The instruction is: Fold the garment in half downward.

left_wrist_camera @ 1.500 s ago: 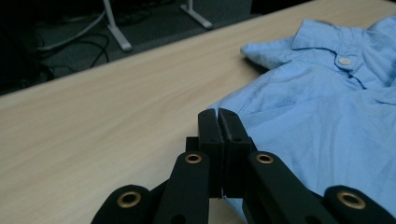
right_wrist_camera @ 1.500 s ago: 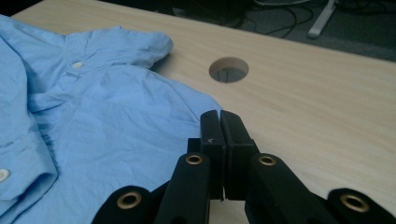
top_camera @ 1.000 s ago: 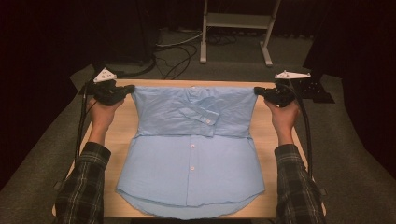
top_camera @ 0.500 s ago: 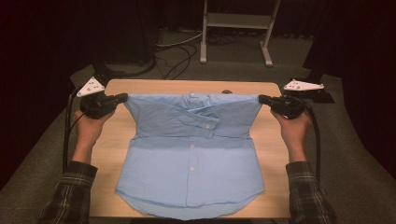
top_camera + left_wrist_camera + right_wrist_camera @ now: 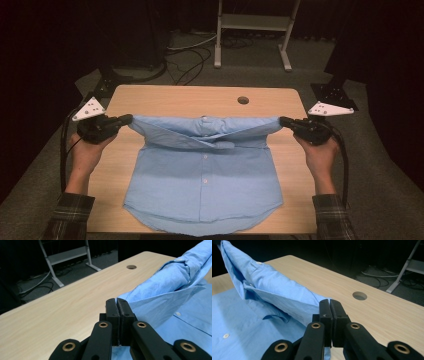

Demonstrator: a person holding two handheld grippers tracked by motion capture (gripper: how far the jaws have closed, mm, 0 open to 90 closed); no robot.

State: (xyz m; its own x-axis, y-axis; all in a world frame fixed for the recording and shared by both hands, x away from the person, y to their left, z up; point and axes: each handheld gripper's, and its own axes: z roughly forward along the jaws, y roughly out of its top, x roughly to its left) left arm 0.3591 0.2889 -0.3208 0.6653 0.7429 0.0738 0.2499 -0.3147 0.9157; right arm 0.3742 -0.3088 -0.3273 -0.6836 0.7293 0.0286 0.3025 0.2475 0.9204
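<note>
1. The tabletop [image 5: 165,100] is pale wood, and the far part of it is bare apart from a round hole [image 5: 243,100] right of the middle. Dark floor with cables and a grey metal stand [image 5: 252,25] lies beyond it.
2. A light blue shirt [image 5: 202,190] covers the middle and near part of the tabletop, buttons up. Its curved hem reaches the near edge. The lower part lies flat; the upper part is lifted off the wood and stretched between my two hands as a folded band, with the collar [image 5: 204,120] at its centre.
3. My left gripper [image 5: 127,120] holds the shirt's left end. In the left gripper view the jaws are pressed together with blue fabric [image 5: 140,300] pinched at their tips, and the cloth rises away from them to the right.
4. My right gripper [image 5: 285,121] holds the other end the same way. In the right gripper view the jaws are closed on the cloth edge [image 5: 312,305], and the fold runs off to the upper left.
5. Both grippers sit about level with each other, well apart, just inside the side edges of the tabletop. My checked sleeves [image 5: 70,215] come in from the near corners.
</note>
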